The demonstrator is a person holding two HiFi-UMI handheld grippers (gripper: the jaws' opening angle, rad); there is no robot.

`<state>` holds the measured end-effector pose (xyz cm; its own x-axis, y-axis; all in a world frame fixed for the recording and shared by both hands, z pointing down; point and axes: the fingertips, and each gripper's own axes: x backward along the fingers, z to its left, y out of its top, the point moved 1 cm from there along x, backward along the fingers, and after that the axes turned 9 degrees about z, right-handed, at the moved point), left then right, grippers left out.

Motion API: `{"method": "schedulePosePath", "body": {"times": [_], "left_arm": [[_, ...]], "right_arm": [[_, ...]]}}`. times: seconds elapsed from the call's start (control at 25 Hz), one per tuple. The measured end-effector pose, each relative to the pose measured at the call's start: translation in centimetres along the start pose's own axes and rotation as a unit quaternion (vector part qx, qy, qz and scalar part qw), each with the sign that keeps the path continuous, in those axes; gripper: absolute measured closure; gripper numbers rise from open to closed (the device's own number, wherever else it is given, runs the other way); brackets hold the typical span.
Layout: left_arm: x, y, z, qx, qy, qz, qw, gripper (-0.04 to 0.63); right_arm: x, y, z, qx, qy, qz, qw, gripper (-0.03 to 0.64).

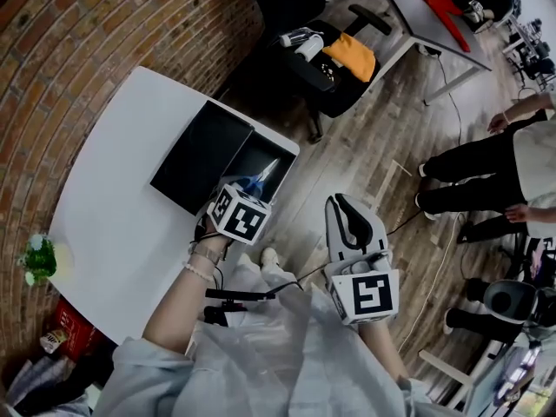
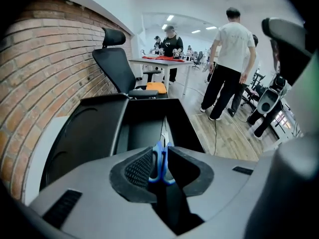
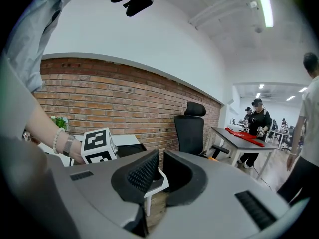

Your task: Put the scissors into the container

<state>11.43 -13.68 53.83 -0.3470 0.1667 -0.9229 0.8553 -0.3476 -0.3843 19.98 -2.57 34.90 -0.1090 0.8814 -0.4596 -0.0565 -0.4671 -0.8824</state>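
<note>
The left gripper has its two dark ribbed jaws clamped on the blue plastic handles of the steel-bladed scissors, which sit right at the jaw tips, pinched edge-on between the pads. The scissors' long axis runs in line with the jaws: handles back in the grip, the shut blades straight ahead and slightly down. The blade tip hangs over the open tray of the black rectangular container; whether it touches the tray floor is hard to judge from here. The container's flat black lid lies folded open just beside the tray, on its left.

In the head view the same pair of scissors points away from the person, over the tray half nearest the corner of the white table.

The right gripper has its jaws drawn close, only a slim gap between them and nothing in it. It is held off the table's edge, above the wooden plank floor, well apart from the container.

Past the table stand a red brick wall and a black office chair
</note>
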Motion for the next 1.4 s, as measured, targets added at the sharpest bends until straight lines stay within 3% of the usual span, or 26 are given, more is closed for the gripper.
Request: {"method": "schedulePosePath", "body": {"times": [0.2, 0.44, 0.72, 0.96, 1.24, 1.4], "left_arm": [[3.8, 1.4, 0.7, 0.019, 0.010, -0.074, 0.9970, 0.497], [9.6, 2.7, 1.5, 0.018, 0.026, -0.173, 0.9844, 0.531], [17.3, 2.0, 3.2, 0.049, 0.066, -0.267, 0.9601, 0.555], [23.5, 1.0, 4.8, 0.065, 0.102, -0.345, 0.9307, 0.560], [28.0, -0.5, 4.3, 0.083, 0.121, -0.401, 0.9041, 0.565], [29.5, -1.3, 4.2, 0.099, 0.126, -0.416, 0.8951, 0.566]], "right_arm": [[0.1, 1.1, 0.6, 0.012, 0.011, -0.013, 1.000, 0.557], [0.1, 2.6, 2.1, 0.029, 0.031, -0.032, 0.999, 0.557], [0.5, 4.3, 4.2, 0.046, 0.060, -0.057, 0.996, 0.557], [0.4, 5.5, 6.2, 0.058, 0.086, -0.071, 0.992, 0.557], [0.6, 6.4, 8.0, 0.067, 0.112, -0.084, 0.988, 0.557], [0.5, 7.0, 8.7, 0.073, 0.125, -0.087, 0.986, 0.557]]}}
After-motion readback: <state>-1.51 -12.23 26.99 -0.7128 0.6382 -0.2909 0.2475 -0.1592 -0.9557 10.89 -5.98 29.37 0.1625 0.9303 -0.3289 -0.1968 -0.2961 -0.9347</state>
